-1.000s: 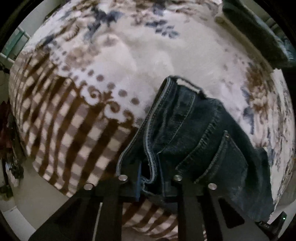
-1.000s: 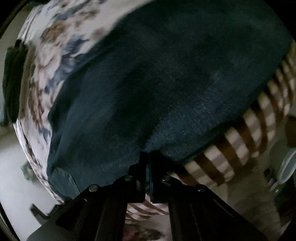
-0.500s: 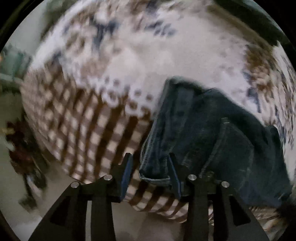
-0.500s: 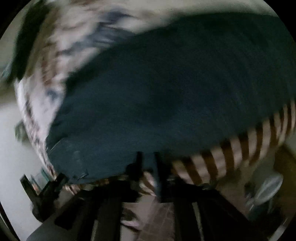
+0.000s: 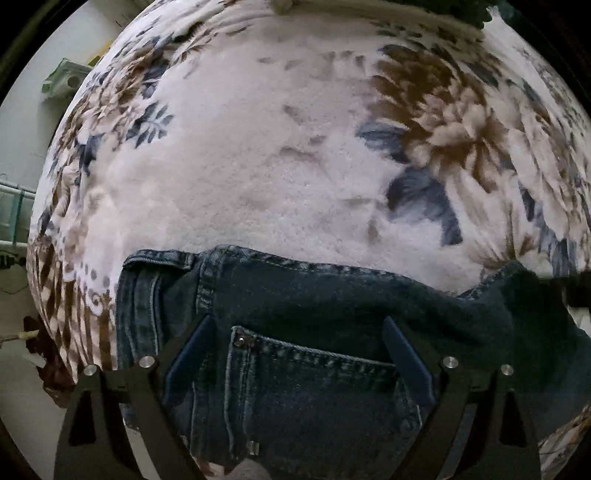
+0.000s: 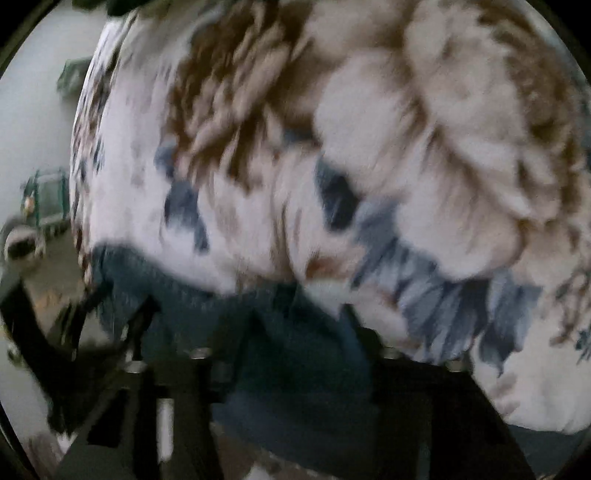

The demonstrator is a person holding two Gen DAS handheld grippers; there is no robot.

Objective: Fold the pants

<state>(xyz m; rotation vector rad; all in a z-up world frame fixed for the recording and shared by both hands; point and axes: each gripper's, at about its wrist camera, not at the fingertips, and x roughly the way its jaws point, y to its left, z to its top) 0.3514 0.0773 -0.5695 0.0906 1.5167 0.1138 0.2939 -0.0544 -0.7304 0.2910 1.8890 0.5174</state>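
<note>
Dark blue jeans (image 5: 314, 314) lie folded on a floral blanket (image 5: 277, 166), waistband toward the far side, back pocket (image 5: 314, 387) facing up. My left gripper (image 5: 295, 339) is open, its fingers spread wide over the pocket, holding nothing. In the blurred right wrist view the jeans (image 6: 295, 369) fill the lower middle. My right gripper (image 6: 299, 328) is open above the denim. The left gripper's black frame (image 6: 74, 332) shows at the left edge.
The blanket covers a bed and has a brown striped border (image 5: 74, 314) at the left. Floor (image 5: 22, 406) lies beyond the bed's edge. Dark folded cloth (image 5: 443, 7) lies at the far side.
Both grippers let go of the jeans, opened and swung round over the folded denim. The jeans now lie flat with the waistband across the left wrist view.
</note>
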